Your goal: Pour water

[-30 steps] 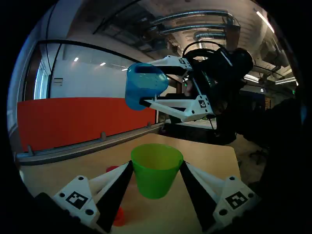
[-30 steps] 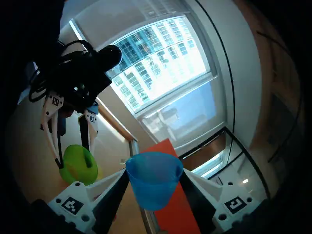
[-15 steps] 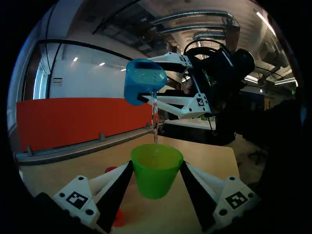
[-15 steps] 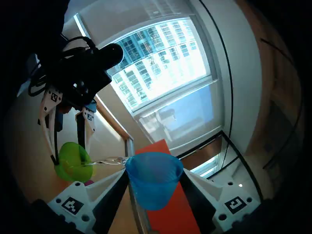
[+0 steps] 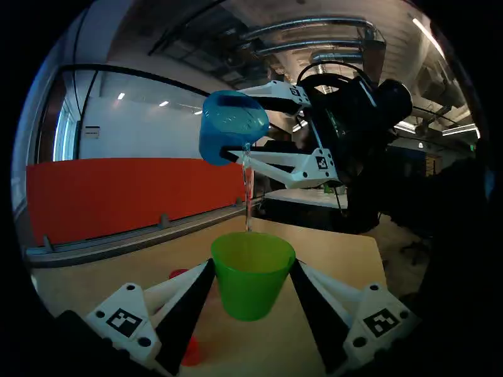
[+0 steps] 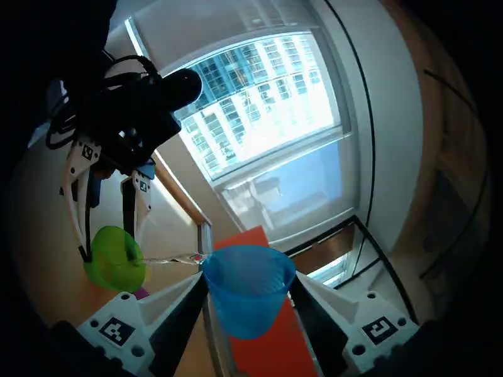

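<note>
Pouring from above, the right claw (image 6: pixel 248 276) gripped the tilted blue cup (image 5: pixel 231 125), its thin water stream (image 5: pixel 247 195) falling into the upright green cup (image 5: pixel 253 283) clamped in the left claw (image 5: pixel 251 267) over the wooden tabletop (image 5: pixel 333 251).

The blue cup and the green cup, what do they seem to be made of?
Blue cup: probably plastic, smooth and seemingly a little translucent, since its thin wall looks lighter where light falls behind it. Green cup: probably plastic too, smooth with a soft sheen, one even colour and a thin rim; it looks more opaque.
</note>
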